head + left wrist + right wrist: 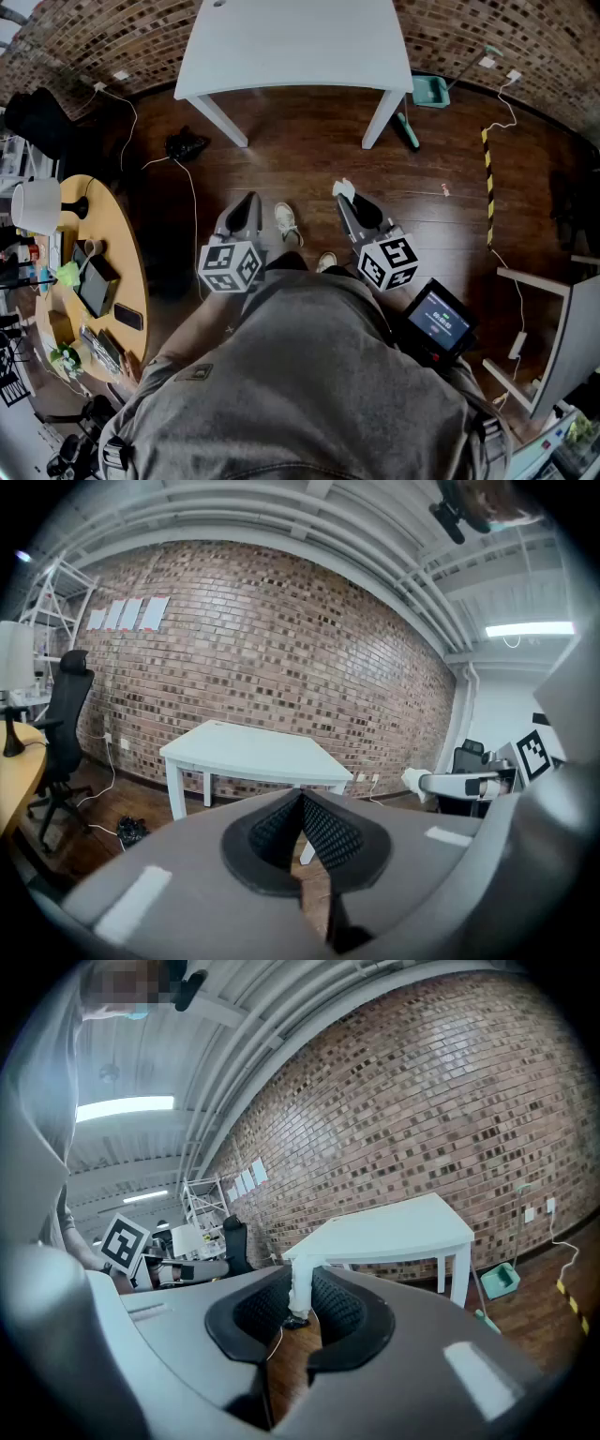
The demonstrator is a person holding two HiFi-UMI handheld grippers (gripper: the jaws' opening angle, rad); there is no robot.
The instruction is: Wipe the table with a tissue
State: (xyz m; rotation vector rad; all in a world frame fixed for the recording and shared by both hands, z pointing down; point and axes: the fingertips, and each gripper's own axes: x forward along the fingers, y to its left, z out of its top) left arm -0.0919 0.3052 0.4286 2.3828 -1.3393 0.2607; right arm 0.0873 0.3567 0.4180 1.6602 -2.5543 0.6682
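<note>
A person (309, 375) stands on a wooden floor (300, 141) and holds two tools out in front, with a white table (291, 47) ahead, well apart from both. The right tool (349, 197) is clamped on a small white tissue (343, 188) at its tip. The left tool (246, 199) has its jaws pressed together, tip to tip.

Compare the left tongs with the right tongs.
The left tongs are shut on nothing; the right tongs pinch a white tissue. In the head view the left tongs point almost straight ahead, while the right tongs slant inward. Shared: both are held over the floor, aimed at the white table but short of it.
</note>
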